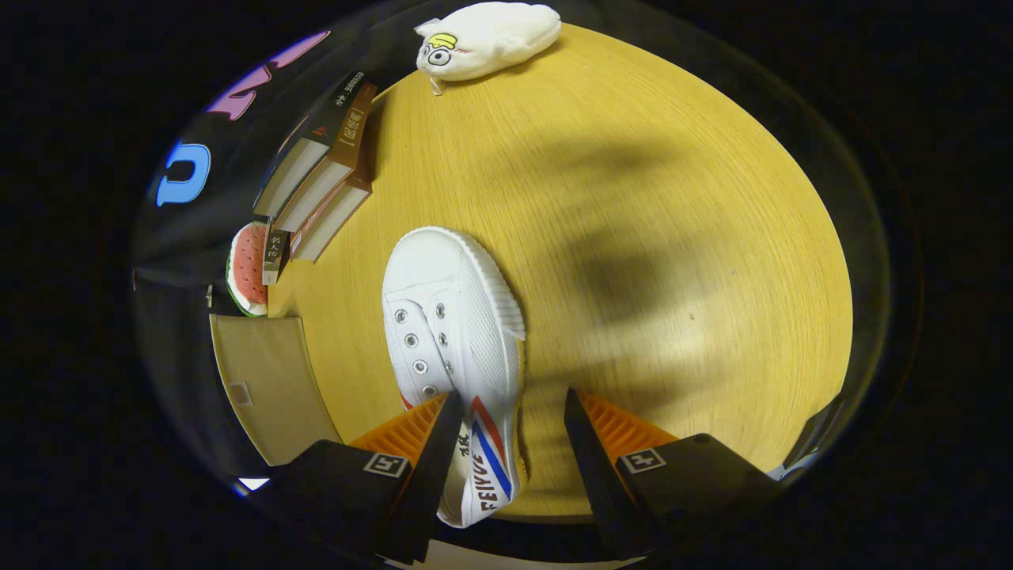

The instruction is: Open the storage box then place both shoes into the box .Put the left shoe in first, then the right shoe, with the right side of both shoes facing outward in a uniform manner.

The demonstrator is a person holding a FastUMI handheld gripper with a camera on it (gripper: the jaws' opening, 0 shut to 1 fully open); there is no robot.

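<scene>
A white canvas shoe with red and blue stripes on its side lies on the round wooden table, toe pointing away from me. My gripper is open around the shoe's heel end. One finger sits at the shoe's opening, by the eyelets. The other finger stands off the striped side with a gap of bare table between. The striped side wall lies between the two fingers. A beige flat surface, apparently the storage box, is beside the shoe, at the table's edge; I cannot tell whether it is open.
Several books lean in a row beyond the beige box, with a watermelon-slice toy beside them. A white plush toy lies at the table's far edge. Bare wood stretches beyond the shoe on its striped side.
</scene>
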